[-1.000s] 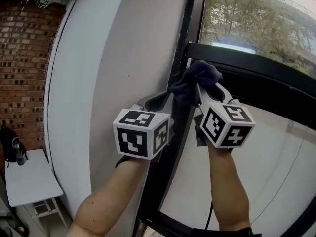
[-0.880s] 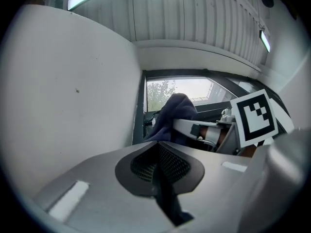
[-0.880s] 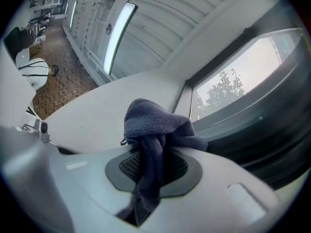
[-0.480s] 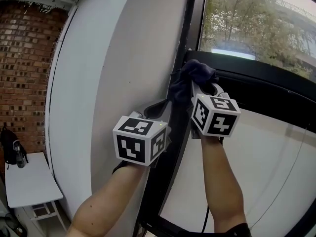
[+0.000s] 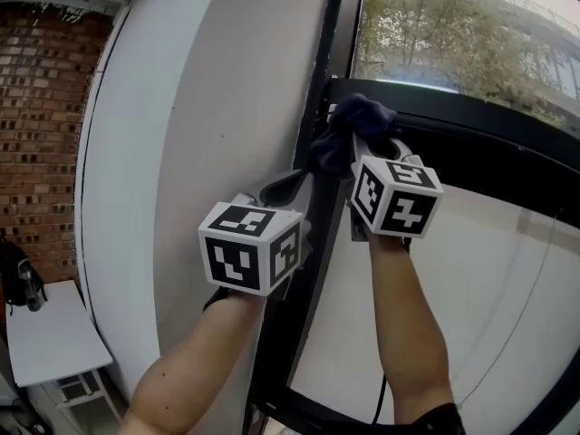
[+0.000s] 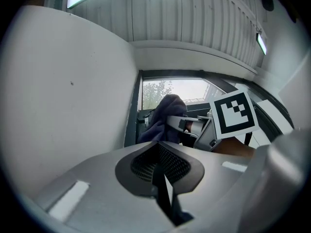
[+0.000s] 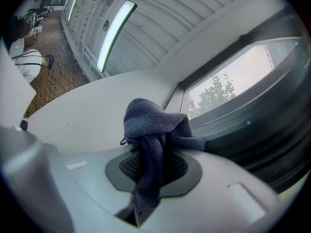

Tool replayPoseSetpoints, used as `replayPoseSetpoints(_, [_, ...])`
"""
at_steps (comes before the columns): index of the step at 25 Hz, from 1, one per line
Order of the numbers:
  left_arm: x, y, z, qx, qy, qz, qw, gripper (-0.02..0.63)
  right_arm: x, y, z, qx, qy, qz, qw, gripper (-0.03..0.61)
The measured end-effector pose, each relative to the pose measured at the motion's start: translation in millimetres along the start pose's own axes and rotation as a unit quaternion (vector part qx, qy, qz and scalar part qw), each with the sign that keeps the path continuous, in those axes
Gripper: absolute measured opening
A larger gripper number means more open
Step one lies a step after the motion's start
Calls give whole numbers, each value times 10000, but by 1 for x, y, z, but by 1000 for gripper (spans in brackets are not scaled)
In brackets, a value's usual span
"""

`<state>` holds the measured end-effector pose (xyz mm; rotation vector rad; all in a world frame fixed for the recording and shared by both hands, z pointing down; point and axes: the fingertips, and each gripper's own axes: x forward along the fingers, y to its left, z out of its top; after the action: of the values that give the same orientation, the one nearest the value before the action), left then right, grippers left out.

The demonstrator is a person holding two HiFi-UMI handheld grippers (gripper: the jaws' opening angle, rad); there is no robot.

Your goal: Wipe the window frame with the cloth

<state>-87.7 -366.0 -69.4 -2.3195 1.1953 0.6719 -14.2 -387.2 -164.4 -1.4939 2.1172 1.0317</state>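
Since 1 s ago: right gripper (image 5: 373,157) up and slightly left; left gripper (image 5: 288,187) a little lower. Right is clamped on the cloth (image 5: 361,120), which is bunched ahead of the tips, probably so fabric rather than plastic meets the frame (image 5: 471,143) corner. Left is closed, apparently empty, low beside the post, likely clear of the stroke.

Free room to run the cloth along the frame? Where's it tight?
Free: the black window frame bar right of the right hand-held gripper, and the white wall on the left. Tight: the corner, where the cloth and left hand-held gripper crowd.
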Motion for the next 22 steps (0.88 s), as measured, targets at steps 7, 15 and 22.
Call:
replayPoseSetpoints(7, [-2, -20, -3, 64, -11, -294, 9995, -8, -21, -22, 14, -73, -94, -349, 9993, 60])
replayPoseSetpoints(15, [-4, -36, 0, -254, -108, -685, 9973, -8, -51, -51, 26, -228, -27, -870, 9959, 60])
replayPoseSetpoints(22, [-5, -48, 14, -490, -253, -953, 9939, -8, -76, -72, 37, -618, 171, -1300, 9894, 60])
